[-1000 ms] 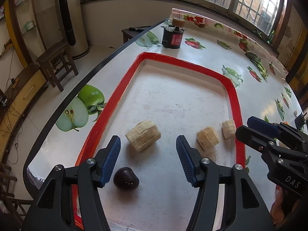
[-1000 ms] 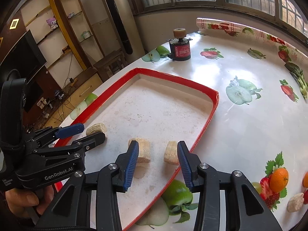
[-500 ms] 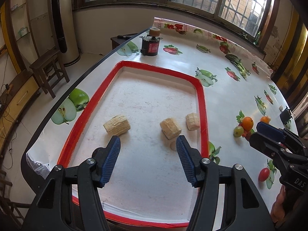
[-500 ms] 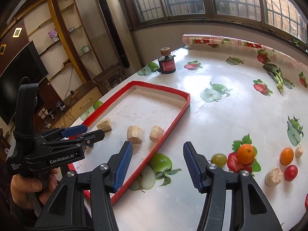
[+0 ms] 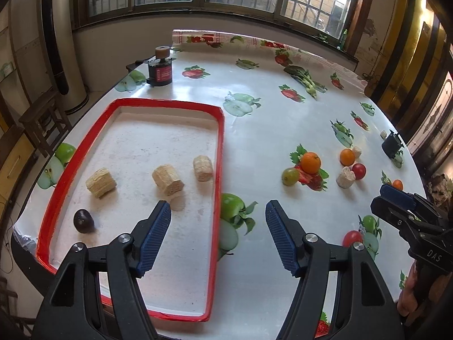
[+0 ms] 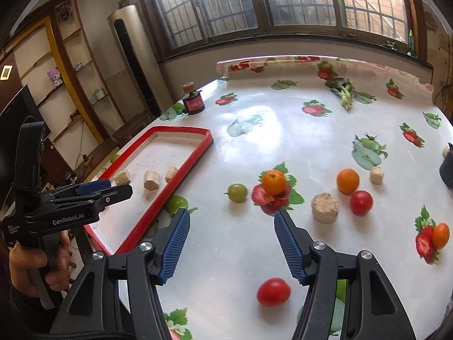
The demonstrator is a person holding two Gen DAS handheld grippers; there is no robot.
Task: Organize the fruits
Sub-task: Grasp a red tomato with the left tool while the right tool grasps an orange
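Over the fruit-printed tablecloth (image 5: 254,130), both grippers have drawn back from the red-rimmed rectangular tray (image 5: 219,170) since a second ago. The left gripper (image 5: 218,233), jaws wide apart and empty, now straddles the tray's right rim instead of hovering inside. The dark round plum (image 5: 83,220) lies near the tray's left rim, beside three tan woody chunks (image 5: 167,180). The right gripper (image 6: 232,245), also wide and empty, hangs above bare cloth, with a red tomato (image 6: 273,291) just below it, a green grape (image 6: 237,192) and an orange mandarin (image 6: 273,182) ahead, well apart.
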